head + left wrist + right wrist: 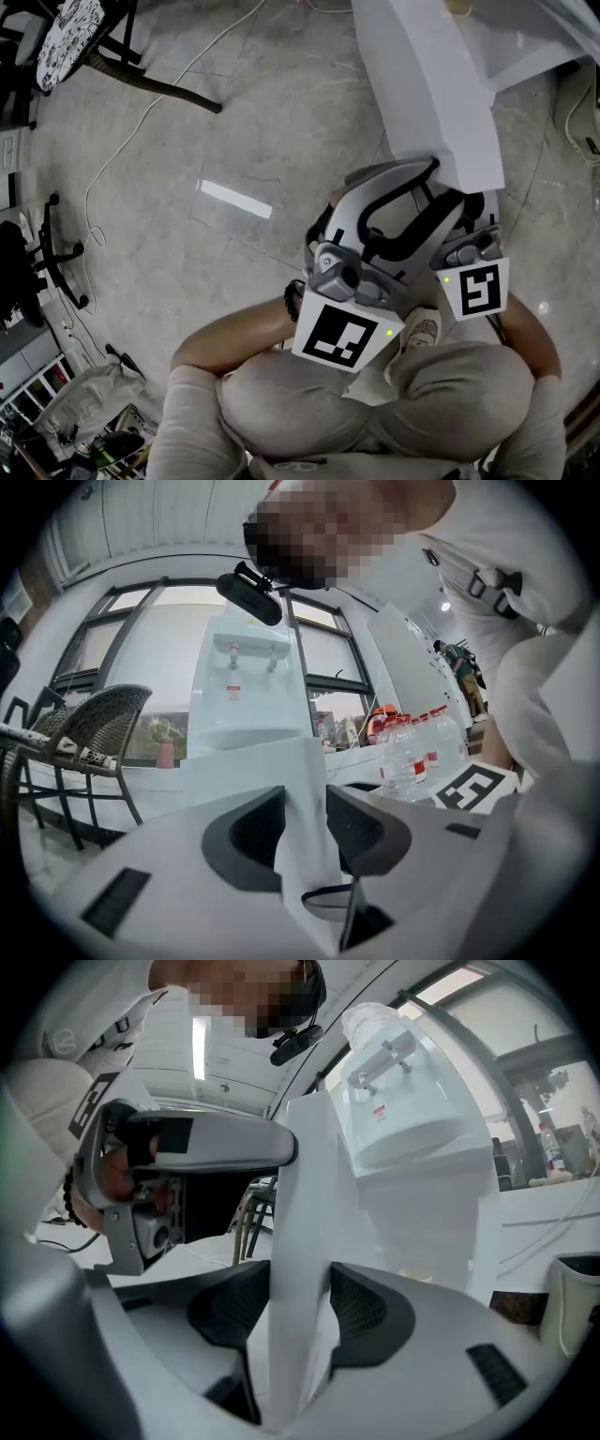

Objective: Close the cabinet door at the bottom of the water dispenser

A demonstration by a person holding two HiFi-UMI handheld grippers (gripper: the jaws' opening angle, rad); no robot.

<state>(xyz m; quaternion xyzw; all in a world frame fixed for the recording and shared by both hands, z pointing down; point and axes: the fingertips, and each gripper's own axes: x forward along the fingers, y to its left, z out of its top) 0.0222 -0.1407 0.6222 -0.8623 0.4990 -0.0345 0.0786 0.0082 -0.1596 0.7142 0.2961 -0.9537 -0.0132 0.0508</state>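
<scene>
Cabinet door (441,103) edge tight in L claw (305,832), loose betw. parted R claw (300,1309).

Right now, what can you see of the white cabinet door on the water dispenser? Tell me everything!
The cabinet door is a plain, smooth white panel, flat and fairly thick, and looks like plastic or painted board. It stands upright, open from the water dispenser, out over the grey floor. Its free edge sits between both tongs: the left tongs pinch it, while the right tongs stand wide around it. No handle shows.
</scene>
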